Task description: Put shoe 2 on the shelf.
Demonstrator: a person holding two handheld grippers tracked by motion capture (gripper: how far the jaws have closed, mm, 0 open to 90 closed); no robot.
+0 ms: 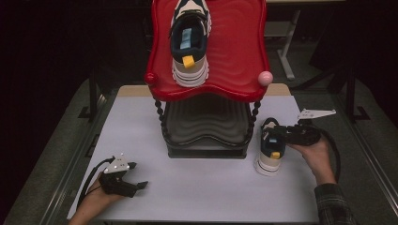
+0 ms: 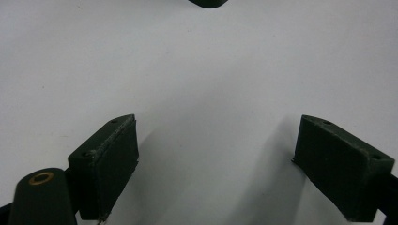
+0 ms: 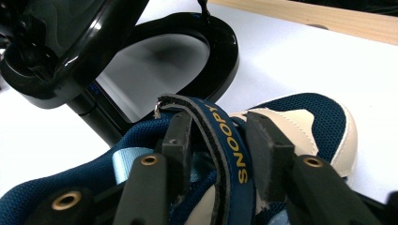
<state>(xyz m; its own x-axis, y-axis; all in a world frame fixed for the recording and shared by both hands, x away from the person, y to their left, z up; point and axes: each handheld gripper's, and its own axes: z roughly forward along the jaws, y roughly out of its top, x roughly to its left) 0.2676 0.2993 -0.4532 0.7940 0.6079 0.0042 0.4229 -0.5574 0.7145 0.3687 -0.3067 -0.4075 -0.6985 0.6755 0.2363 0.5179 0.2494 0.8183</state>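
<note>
The navy, cream and white child's sneaker with a yellow heel tab [image 1: 270, 151] stands upright on the white surface [image 1: 206, 197], just right of the rack's base, its long axis running from the near edge away, heel toward the person. The right gripper [image 1: 280, 132] comes at it from the right, level with the shoe's opening; in the right gripper view its two pads flank the raised navy strap lettered "SNOOPY" in yellow [image 3: 224, 140], but whether they press on it cannot be judged, so a firm grasp is unconfirmed. The right hand is the one at the shoe. The left gripper [image 1: 136, 176] rests well apart at the near left, jaws spread wide over bare surface, grasping nothing. The two-tier shoe rack holds the matching sneaker [image 1: 189, 40] on its glossy red upper tray [image 1: 239, 56], left of centre, heel toward the person; the dark lower shelf [image 1: 206, 123] looks unoccupied. Judgement: the coming move likely lifts the shoe up and left toward the rack.
</note>
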